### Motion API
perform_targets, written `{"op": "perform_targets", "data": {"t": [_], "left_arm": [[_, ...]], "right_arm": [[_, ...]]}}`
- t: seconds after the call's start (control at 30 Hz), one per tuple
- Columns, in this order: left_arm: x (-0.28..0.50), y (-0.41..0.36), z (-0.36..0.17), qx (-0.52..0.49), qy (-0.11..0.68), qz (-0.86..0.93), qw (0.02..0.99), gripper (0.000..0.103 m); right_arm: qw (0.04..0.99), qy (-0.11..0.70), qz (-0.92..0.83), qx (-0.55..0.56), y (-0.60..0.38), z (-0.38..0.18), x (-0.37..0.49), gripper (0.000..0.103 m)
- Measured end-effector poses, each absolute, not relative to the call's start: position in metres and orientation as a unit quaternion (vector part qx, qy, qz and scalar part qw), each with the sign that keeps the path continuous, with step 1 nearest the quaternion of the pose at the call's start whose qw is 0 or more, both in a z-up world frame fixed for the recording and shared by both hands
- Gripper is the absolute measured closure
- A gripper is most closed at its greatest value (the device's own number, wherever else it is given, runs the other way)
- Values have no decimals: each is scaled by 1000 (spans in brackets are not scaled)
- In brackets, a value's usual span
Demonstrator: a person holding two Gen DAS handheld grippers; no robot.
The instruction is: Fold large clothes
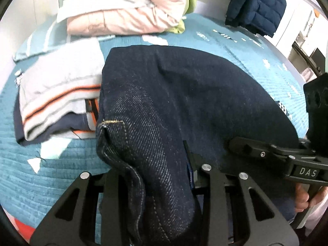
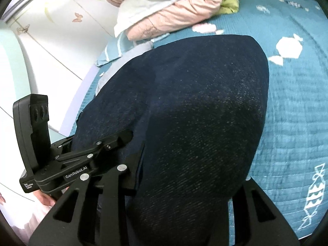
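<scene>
- The dark indigo denim jeans (image 1: 184, 94) lie on the bed, long axis running from both cameras toward twelve o'clock, near end bunched.
- The left gripper (image 1: 151, 180) is clamped on the seamed denim edge; the right gripper (image 2: 184, 194) is clamped on denim too.
- The teal quilted bedspread with white candy shapes (image 2: 293, 106) lies beneath.
- At ten o'clock sits a folded grey top with orange stripes (image 1: 59, 94); a pink padded jacket (image 1: 131, 14) lies at twelve.

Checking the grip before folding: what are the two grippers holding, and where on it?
Both hold the dark jeans: the left gripper at a stitched seam edge, the right gripper at a plain edge.
</scene>
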State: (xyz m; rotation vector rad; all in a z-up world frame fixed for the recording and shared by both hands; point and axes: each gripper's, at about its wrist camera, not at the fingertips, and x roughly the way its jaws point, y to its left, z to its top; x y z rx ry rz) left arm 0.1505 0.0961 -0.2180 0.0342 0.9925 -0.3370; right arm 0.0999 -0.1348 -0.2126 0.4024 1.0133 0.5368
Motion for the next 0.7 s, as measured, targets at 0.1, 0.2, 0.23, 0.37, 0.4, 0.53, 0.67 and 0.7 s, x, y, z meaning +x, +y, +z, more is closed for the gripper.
{"op": "perform_targets", "data": {"t": [0.1,0.2,0.23,0.37,0.4,0.53,0.67,0.7], "left_arm": [[145,99,-205,16,462,-153,873,71],[143,105,-195,18,451,-140,881,71],[141,110,-190,16,447,-135,884,71],[139,129,-174,18,432,-109,895,71],[139,134,-171,17,429,-103,897,71],[146,159,-155,19,418,-76,905,71],[155,188,-140,9,403,-47,914,71],[156,195,-138,6,401,-41,915,71]], "right_arm": [[827,467,259,177,-128,-199,100,71],[832,458,268,163,-122,-184,103,71],[833,455,271,159,-118,-179,104,71],[834,447,287,152,-94,-163,121,71],[833,445,294,148,-86,-157,127,71],[830,441,316,130,-54,-141,148,71],[824,438,340,116,-26,-130,169,71],[822,439,345,110,-18,-127,175,71]]}}
